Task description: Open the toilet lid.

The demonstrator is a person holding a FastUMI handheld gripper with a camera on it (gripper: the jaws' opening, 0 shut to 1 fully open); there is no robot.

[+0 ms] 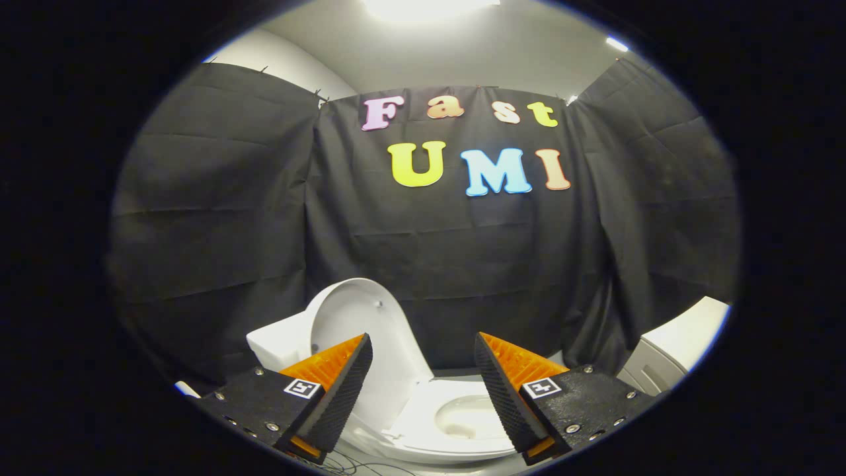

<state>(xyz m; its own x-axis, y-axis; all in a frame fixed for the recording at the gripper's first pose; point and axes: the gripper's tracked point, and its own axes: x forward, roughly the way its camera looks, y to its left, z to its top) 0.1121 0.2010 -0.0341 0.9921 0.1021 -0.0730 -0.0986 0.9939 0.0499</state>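
A white toilet (423, 416) stands low ahead, seen between and beyond my fingers. Its lid (360, 324) is raised upright and leans back toward the tank (277, 344), just past the left finger. The seat ring and the open bowl (462, 413) show in the gap between the fingers. My gripper (423, 344) is open, with a wide gap and nothing held between the fingertips. It hangs above and in front of the bowl, apart from the lid.
Black cloth walls close the booth behind and on both sides of the toilet. A white appliance or cabinet (674, 350) stands to the right beyond the right finger. Thin cables (350, 466) lie on the floor below the toilet's front.
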